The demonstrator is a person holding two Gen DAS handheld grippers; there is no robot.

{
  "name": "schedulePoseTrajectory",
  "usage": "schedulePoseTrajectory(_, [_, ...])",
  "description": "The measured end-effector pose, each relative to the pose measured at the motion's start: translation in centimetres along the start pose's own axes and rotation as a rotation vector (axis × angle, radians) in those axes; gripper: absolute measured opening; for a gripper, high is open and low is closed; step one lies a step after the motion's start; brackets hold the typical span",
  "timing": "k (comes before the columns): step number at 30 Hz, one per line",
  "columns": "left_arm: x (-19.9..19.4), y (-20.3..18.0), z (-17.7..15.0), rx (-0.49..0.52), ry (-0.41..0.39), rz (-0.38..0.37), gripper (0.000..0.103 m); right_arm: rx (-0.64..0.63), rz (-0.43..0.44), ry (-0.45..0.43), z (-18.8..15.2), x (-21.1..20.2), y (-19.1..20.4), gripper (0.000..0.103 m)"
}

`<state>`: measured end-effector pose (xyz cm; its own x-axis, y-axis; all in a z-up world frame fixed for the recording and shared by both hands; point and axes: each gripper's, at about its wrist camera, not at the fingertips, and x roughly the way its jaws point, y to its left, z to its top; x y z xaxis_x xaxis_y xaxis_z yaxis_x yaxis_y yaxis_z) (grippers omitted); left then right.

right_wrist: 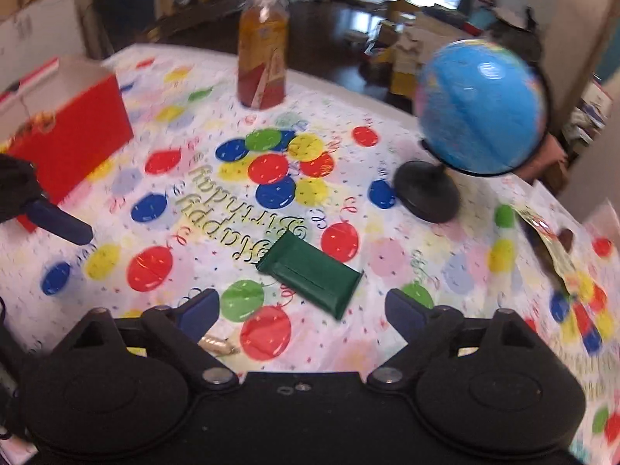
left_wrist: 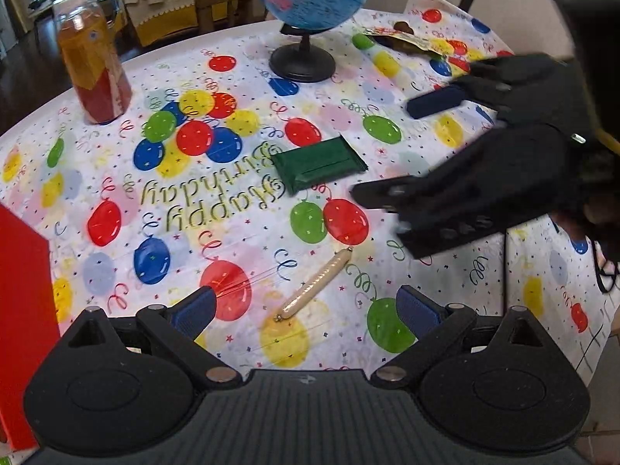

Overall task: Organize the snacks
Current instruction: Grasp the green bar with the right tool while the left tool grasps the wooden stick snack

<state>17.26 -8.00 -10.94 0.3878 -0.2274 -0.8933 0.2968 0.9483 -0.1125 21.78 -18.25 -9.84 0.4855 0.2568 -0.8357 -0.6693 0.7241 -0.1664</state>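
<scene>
The red box (right_wrist: pixel 66 131) stands open-topped at the far left of the right gripper (right_wrist: pixel 302 306), its white inner wall showing; what lies inside cannot be made out from here. In the left wrist view only its red side (left_wrist: pixel 23 321) shows, hard against the left gripper's (left_wrist: pixel 306 306) left flank. A bottle (left_wrist: pixel 93 73) of amber drink stands upright far ahead and to the left of that gripper.

The green bar (right_wrist: pixel 310 273) lies flat on the tablecloth (right_wrist: pixel 407 255), just ahead of the right gripper and between its spread fingers' lines; its long axis runs diagonally, from far-left to near-right. The left gripper sees the same bar (left_wrist: pixel 317 164) well ahead, tilted the other way.

A pale sausage stick (left_wrist: pixel 316 285) lies just ahead of the left gripper, between its fingers, its long axis running from near-left to far-right.

Both grippers hang wide open, gripping nothing. A globe (right_wrist: pixel 480 108) stands ahead right of the right gripper, and an opened wrapper (right_wrist: pixel 546 240) lies further right.
</scene>
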Motion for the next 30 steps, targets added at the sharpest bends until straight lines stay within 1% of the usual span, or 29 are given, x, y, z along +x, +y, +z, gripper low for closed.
schedulePoseTrajectory(1, [0.4,-0.2,0.1,0.006,0.006,-0.001,0.094,-0.015,0.019,0.006,0.2,0.7,0.0,0.089])
schedulePoseTrajectory(4, [1.5,-0.4,0.4,0.009,0.02,-0.007,0.085,-0.069,0.048,0.024,1.0,2.7,-0.2,0.089])
schedulePoseTrajectory(6, [2.2,-0.4,0.6,0.01,0.034,-0.02,0.073,-0.123,0.06,0.04,1.2,4.0,-0.2,0.087])
schedulePoseTrajectory(8, [2.7,-0.4,0.7,0.011,0.039,-0.045,0.069,-0.188,0.06,0.062,1.3,5.3,-0.1,0.084])
schedulePoseTrajectory(12, [3.2,-0.6,1.0,0.011,0.036,-0.077,0.067,-0.285,0.093,0.088,1.5,6.9,-0.5,0.083])
schedulePoseTrajectory(18, [4.1,-0.1,1.1,-0.006,0.047,-0.113,0.067,-0.316,0.156,0.117,2.4,8.4,-1.9,0.079])
schedulePoseTrajectory(22, [4.5,0.2,1.1,-0.008,0.059,-0.118,0.067,-0.335,0.184,0.136,2.8,9.3,-2.3,0.079])
schedulePoseTrajectory(26, [4.9,0.3,1.1,-0.001,0.066,-0.107,0.066,-0.376,0.212,0.158,2.9,10.0,-2.1,0.079])
schedulePoseTrajectory(27, [5.0,0.4,1.1,0.0,0.067,-0.106,0.063,-0.385,0.211,0.161,2.9,10.1,-2.0,0.079])
schedulePoseTrajectory(30, [5.3,0.5,1.1,0.002,0.072,-0.103,0.062,-0.373,0.217,0.148,3.2,10.3,-2.1,0.079])
